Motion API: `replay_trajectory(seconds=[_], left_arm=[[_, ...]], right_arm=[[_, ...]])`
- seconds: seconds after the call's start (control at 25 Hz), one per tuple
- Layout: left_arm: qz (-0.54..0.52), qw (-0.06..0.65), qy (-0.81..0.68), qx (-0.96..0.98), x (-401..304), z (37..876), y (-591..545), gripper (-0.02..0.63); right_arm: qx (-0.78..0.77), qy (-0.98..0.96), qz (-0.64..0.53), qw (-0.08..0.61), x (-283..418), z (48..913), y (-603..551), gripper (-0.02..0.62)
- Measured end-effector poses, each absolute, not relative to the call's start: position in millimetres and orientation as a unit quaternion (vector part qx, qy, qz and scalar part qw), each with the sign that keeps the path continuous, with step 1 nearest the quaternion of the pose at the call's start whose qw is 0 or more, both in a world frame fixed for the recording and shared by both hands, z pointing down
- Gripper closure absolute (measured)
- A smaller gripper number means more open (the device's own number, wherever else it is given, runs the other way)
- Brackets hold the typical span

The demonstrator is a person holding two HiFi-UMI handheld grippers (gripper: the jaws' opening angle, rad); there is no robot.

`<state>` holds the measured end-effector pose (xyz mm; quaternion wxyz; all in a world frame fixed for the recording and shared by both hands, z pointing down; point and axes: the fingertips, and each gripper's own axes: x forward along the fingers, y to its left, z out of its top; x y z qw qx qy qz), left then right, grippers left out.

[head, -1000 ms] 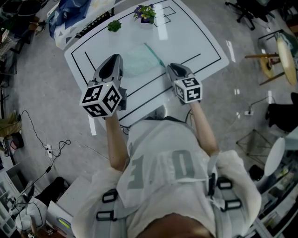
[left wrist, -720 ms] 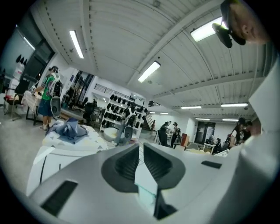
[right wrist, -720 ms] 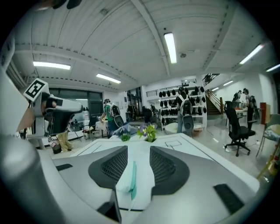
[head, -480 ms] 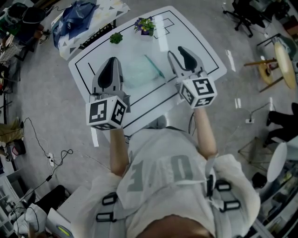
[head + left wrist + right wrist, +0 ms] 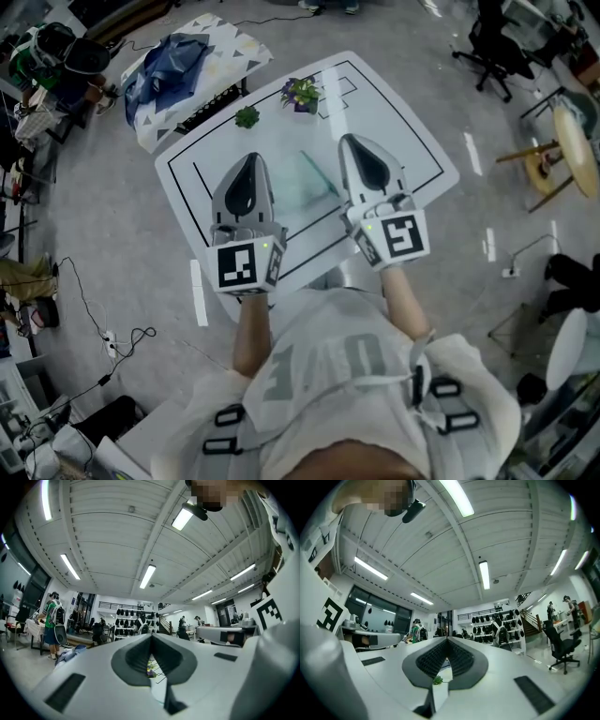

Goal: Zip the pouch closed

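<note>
The translucent greenish pouch lies flat on the white table, with its darker zipper edge on the right side. Both grippers are raised well above the table and point level across the room. In the head view, my left gripper covers the pouch's left part and my right gripper hangs to its right. The jaws of both have just been closing. In the left gripper view the left gripper is shut with nothing between its pads. The right gripper is likewise shut and empty.
A pot of purple flowers and a small green plant stand at the table's far edge. Beyond that edge are a dark strip and a blue cloth. Office chairs and floor cables surround the table.
Both grippers have risen away from the table towards the head camera. The right gripper's jaws stood open half a second ago and are now shut. The pouch stays on the table.
</note>
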<state>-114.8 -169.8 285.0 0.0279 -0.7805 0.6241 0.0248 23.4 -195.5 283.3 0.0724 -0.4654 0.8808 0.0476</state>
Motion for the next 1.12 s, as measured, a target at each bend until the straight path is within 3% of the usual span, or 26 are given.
replay_trajectory(seconds=[0.24,1.12], left_arm=[[0.021,0.035,0.623,-0.782,-111,288,-170,0.6],[0.013,0.025,0.622,-0.783,-124,305,-175,0.6]], right_arm=[[-0.462,0.885,0.047,0.019,13,311,-189,0.588],[-0.467,0.884,0.017,-0.003,9,330,-191,0.588]])
